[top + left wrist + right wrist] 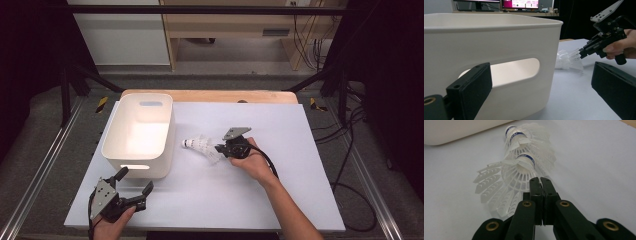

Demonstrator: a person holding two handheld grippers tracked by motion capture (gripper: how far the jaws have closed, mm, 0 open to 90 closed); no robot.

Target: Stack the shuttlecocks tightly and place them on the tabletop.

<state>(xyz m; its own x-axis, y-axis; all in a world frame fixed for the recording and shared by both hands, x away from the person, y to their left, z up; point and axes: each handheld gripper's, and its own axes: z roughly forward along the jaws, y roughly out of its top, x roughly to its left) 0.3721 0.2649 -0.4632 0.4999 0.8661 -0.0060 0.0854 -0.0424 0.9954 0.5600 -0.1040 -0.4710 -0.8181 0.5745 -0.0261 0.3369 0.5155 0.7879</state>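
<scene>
Thing in hand: we saw a nested stack of white plastic shuttlecocks [202,147] lying on its side on the white tabletop [280,200], just right of the white handled bin [120,150], cork ends toward the bin.
Right gripper: our right gripper [220,148] had its jaws pinched together on the skirt edge of the rearmost shuttlecock.
Left gripper: our left gripper [135,181] stood wide open and empty at the near corner of the bin.
Handling: we judged the stack very light, springy and easily bent; the nested pieces could slide apart if tilted cork-down.
Where to hold: we reckoned the skirt rim served for a light lift, though the firmer ribs near a cork would crush less.
Right gripper view: it showed blue bands on the corks [525,157] and the jaw tips meeting on the lattice.
Left gripper view: it showed the bin's handle slot [519,71] and that the stack [570,60] lay on the tabletop.
</scene>
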